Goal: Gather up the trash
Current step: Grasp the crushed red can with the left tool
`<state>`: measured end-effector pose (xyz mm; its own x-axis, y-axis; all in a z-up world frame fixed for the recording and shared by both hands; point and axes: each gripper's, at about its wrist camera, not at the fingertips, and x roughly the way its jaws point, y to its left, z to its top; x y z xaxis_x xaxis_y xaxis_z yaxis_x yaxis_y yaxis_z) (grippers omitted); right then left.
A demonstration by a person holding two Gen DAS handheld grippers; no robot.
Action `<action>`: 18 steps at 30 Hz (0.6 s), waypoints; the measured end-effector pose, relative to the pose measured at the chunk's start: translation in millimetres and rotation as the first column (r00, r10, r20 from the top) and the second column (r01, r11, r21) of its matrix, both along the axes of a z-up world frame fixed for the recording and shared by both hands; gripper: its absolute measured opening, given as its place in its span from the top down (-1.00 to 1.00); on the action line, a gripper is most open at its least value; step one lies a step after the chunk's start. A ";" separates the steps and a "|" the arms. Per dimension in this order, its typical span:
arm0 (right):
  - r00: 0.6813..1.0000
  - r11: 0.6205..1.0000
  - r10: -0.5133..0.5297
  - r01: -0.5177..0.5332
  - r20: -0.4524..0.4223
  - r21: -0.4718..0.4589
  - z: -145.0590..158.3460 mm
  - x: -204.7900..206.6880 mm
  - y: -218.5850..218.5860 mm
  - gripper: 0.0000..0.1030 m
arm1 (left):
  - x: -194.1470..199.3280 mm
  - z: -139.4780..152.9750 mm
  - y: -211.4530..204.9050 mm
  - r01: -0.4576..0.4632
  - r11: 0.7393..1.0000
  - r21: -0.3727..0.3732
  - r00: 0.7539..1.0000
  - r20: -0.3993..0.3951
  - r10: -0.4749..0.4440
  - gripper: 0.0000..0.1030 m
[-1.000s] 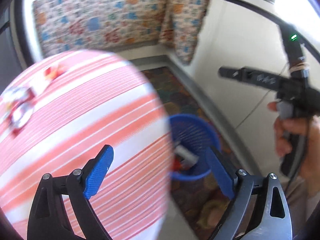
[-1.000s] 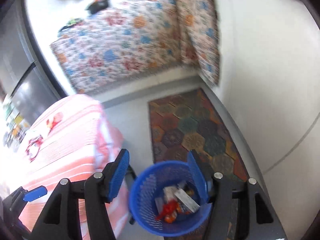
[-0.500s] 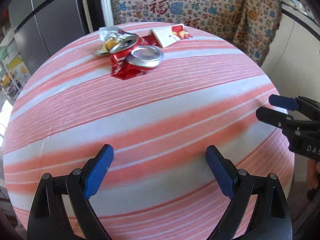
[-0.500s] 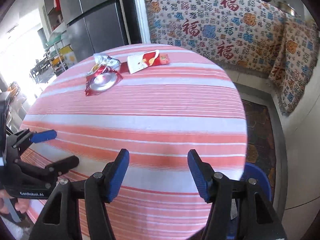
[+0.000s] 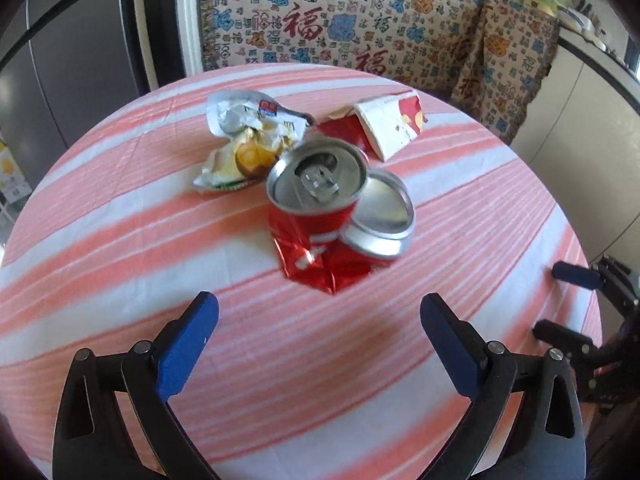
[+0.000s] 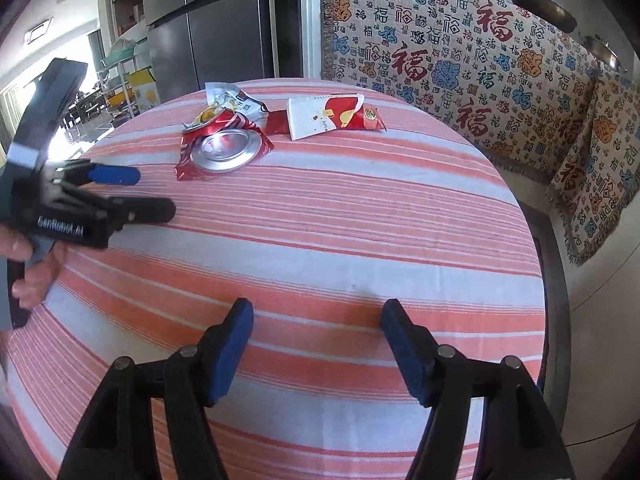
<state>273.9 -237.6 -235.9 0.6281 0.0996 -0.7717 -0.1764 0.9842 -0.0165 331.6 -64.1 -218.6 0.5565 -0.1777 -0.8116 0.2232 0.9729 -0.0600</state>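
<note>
Left wrist | left gripper [image 5: 316, 324] gaping, empty | crushed can [image 5: 340, 216] ahead, seemingly mid-table [image 5: 120, 280]

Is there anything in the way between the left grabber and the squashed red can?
Nothing visible. The left gripper has its jaws wide open, with nothing between them, and only bare striped tablecloth lies between it and the crushed red can. The snack wrappers lie behind the can, on its far side.

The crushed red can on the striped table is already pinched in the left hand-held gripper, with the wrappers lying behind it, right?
Not quite: the left hand-held gripper is open and empty, short of the crushed red can. The left wrist view shows it. The wrappers do lie behind it on the striped table.
</note>
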 end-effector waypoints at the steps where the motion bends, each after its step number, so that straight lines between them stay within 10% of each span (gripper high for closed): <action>1: 1.000 1.000 0.001 -0.001 0.001 -0.001 0.0 -0.4 0.4 -0.35 | 8.4 2.3 0.2 0.002 1.000 -0.008 1.000 0.005 -0.002 -0.96; 10: 1.000 1.000 0.009 -0.009 0.001 0.000 -0.3 0.1 -0.1 -0.37 | 60.2 3.1 -11.4 0.063 0.991 -0.118 0.998 0.007 -0.063 -0.90; 14: 1.000 1.000 0.009 -0.009 0.002 -0.001 -0.6 0.0 -0.1 -0.37 | 62.3 1.1 -12.1 0.064 0.989 -0.132 0.998 -0.001 -0.065 -0.10; 18: 1.000 1.000 0.010 -0.010 0.002 0.000 -1.1 -0.2 -0.3 -0.37 | 52.0 8.7 -5.9 0.021 0.990 -0.139 1.000 0.018 -0.019 -0.07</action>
<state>273.7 -237.9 -237.0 0.6284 0.1054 -0.7707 -0.1859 0.9824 -0.0172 383.7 -70.0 -209.9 0.5646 -0.2992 -0.7692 0.2445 0.9508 -0.1903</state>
